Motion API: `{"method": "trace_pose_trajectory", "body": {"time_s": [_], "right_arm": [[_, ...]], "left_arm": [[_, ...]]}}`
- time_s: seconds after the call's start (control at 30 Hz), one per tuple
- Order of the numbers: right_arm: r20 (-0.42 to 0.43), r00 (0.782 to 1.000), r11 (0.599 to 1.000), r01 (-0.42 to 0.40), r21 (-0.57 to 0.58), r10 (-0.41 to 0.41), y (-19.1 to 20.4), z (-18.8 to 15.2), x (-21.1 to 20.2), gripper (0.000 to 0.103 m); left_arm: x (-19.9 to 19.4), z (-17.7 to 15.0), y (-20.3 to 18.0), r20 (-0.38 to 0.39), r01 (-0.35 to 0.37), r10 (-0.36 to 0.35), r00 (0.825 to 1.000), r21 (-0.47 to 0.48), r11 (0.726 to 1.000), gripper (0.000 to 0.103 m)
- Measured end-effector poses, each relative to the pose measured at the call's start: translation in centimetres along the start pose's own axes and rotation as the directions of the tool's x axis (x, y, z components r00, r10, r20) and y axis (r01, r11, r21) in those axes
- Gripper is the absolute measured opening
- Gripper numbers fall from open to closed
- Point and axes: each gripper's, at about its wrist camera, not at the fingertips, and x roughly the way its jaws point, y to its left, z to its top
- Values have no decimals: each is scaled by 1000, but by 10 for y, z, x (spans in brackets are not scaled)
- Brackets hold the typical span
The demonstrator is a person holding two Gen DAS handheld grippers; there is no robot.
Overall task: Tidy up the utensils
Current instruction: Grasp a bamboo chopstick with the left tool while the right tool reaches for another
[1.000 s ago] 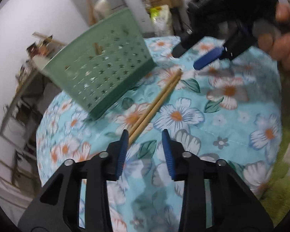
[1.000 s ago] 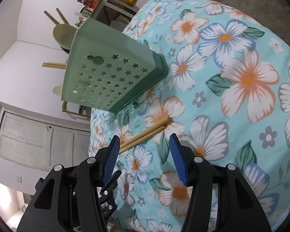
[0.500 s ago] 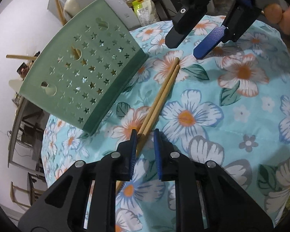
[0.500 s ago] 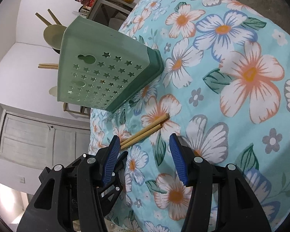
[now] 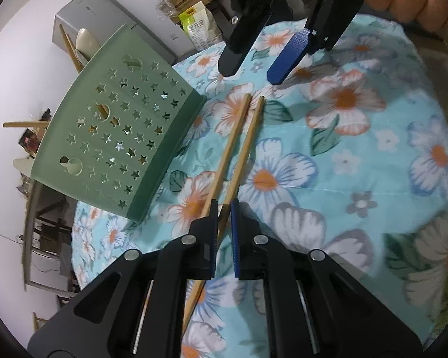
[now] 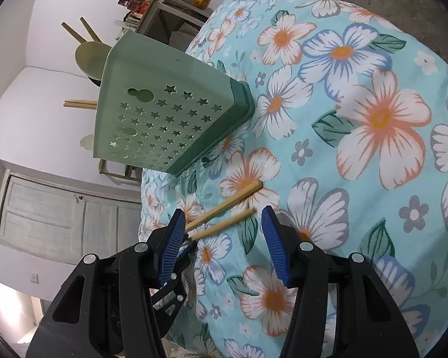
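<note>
**Closing on the chopsticks**

Our left gripper (image 5: 223, 208) is closing its jaws, nearly pressed together, on one of the two chopsticks (image 5: 237, 146); the other lies just outside them. We should pinch both, squarely, before lifting toward the green holder (image 5: 119, 137) beside them. The right gripper (image 6: 221, 238) hangs spread over their far ends. A flowered cloth (image 5: 343, 164) covers the worktop; clutter lines the white walls.

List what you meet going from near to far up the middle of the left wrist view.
left gripper, closing on the chopsticks → chopsticks on the floral cloth → right gripper, open above the cloth → boxes against the far wall.
</note>
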Motion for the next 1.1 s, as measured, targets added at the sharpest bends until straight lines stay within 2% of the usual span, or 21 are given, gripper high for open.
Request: {"method": "trace_pose_trajectory", "body": {"time_s": [0.07, 0.17, 0.27, 0.33, 0.43, 0.57, 0.8, 0.97, 1.03, 1.1], "right_arm": [[3, 1000, 1000, 0, -2, 0, 1, 0, -2, 52], [10, 1000, 1000, -2, -6, 2, 2, 1, -5, 52], [15, 1000, 1000, -3, -2, 3, 1, 2, -8, 52], [14, 1000, 1000, -8, 6, 8, 0, 2, -8, 52], [15, 1000, 1000, -9, 7, 9, 0, 2, -10, 52], [20, 1000, 1000, -10, 4, 9, 1, 2, -12, 52], [15, 1000, 1000, -10, 17, 10, -5, 1, -12, 52], [15, 1000, 1000, -12, 28, 11, -9, 1, -13, 52], [18, 1000, 999, -11, 33, 10, -11, 1, -14, 52], [17, 1000, 999, -11, 40, 10, -13, 2, -14, 52]], "left_arm": [[-8, 1, 0, -3, 57, -57, 998, -34, 998, 7], [-17, -2, 4, -18, 207, -211, 977, -128, 970, 6], [-20, -3, 6, -18, 241, -249, 968, -180, 954, 6], [-19, -3, 11, -13, 265, -275, 961, -227, 937, 16], [-16, 1, 16, 12, 287, -294, 956, -267, 920, 29], [-8, 11, 17, 24, 297, -303, 953, -277, 914, 30], [18, 28, 17, -4, 309, -326, 945, -307, 900, 30], [32, 33, 24, -7, 337, -365, 931, -371, 865, 26], [35, 34, 26, -8, 336, -367, 930, -379, 862, 17], [36, 35, 27, -9, 334, -365, 931, -385, 861, 13]]}}
